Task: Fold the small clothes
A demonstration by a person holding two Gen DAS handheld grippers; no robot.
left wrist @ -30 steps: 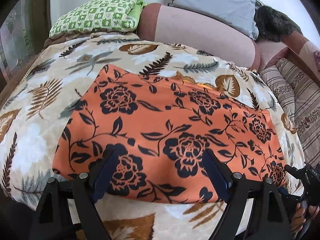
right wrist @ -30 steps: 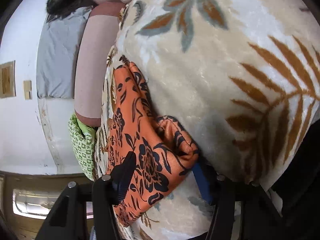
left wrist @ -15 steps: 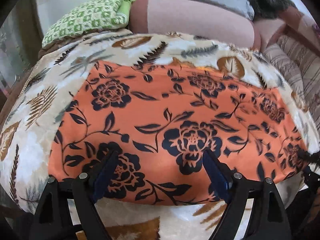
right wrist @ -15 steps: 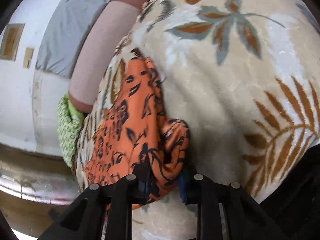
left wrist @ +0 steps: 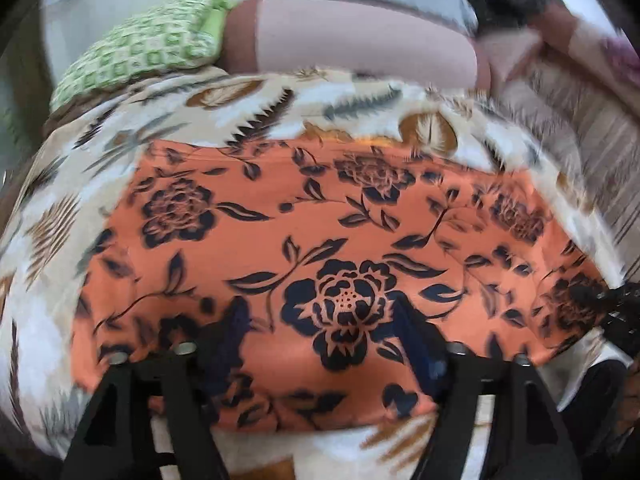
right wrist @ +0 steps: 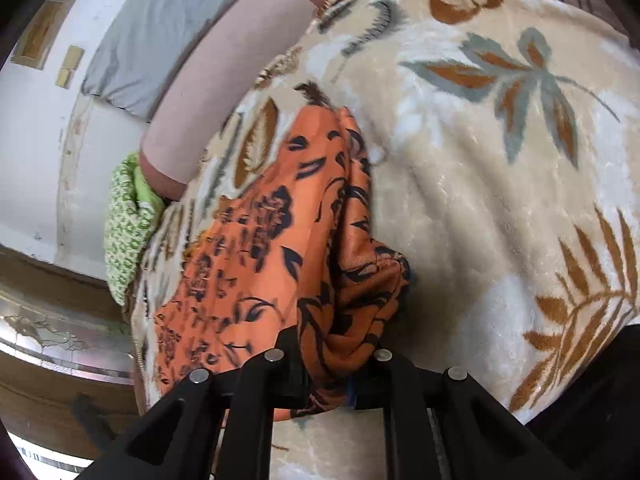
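Observation:
An orange garment with dark flower print lies spread flat on a leaf-patterned blanket. My left gripper hovers over the garment's near edge with its jaws wide and closing; the cloth lies under them and nothing is pinched. The picture is blurred. In the right wrist view my right gripper is closing its jaws on the bunched corner of the orange garment, which rises in folds from the blanket. The right gripper also shows at the garment's right corner in the left wrist view.
A green checked pillow and a pink bolster lie at the far edge of the bed, with a grey pillow behind them. Striped fabric lies to the right.
My right gripper has shut on the garment's corner, rolled and lifted it off the blanket. My left gripper has come down closer to the near edge, its jaws slightly narrower.

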